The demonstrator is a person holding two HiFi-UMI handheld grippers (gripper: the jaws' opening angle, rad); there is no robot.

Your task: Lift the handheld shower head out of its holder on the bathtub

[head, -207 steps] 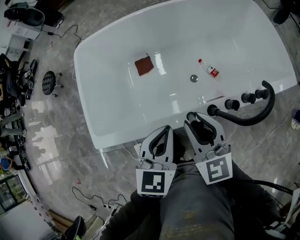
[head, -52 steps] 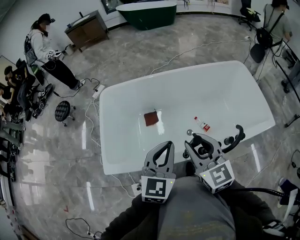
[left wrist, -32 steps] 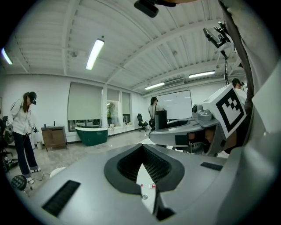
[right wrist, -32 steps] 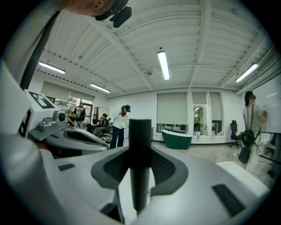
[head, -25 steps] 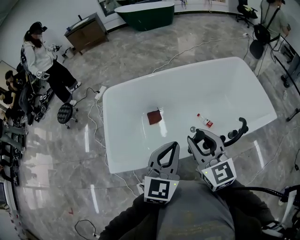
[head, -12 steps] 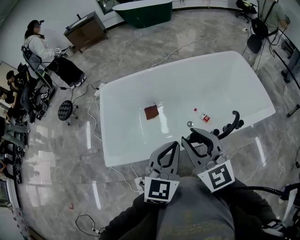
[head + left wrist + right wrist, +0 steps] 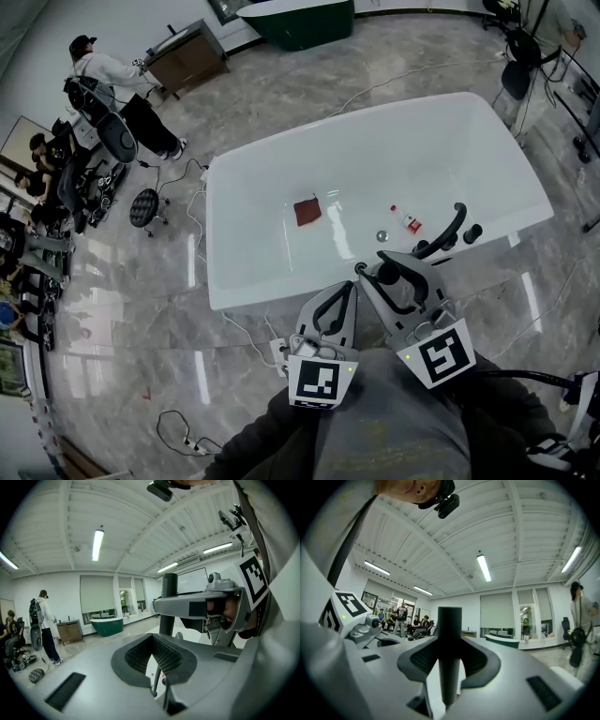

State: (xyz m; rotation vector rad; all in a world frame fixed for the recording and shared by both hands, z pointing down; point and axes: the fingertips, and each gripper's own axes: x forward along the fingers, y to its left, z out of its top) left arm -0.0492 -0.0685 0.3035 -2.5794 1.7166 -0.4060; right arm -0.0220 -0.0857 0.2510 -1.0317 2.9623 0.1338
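Note:
A white bathtub (image 7: 217, 281) lies below me. The black curved handheld shower head (image 7: 448, 228) reaches over its near right rim. My right gripper (image 7: 377, 273) is shut on the wand's round lower end. In the right gripper view the black handle (image 7: 449, 639) stands upright between the jaws of that gripper (image 7: 449, 667). Whether the wand is clear of its holder I cannot tell. My left gripper (image 7: 343, 296) hangs beside it over the near rim, shut with nothing in it (image 7: 157, 667). The left gripper view shows the black handle (image 7: 169, 604) held by the right gripper.
Inside the tub lie a red-brown cloth (image 7: 307, 211), a small bottle (image 7: 409, 222) and the drain (image 7: 382, 236). A black knob (image 7: 473, 232) sits on the rim at the right. Cables (image 7: 248, 328) run over the marble floor. People stand by chairs (image 7: 112, 122) at far left.
Both grippers have slid sideways along the tub's near rim, with the view shifting too. The right gripper has kept hold of the black wand and raised it slightly.

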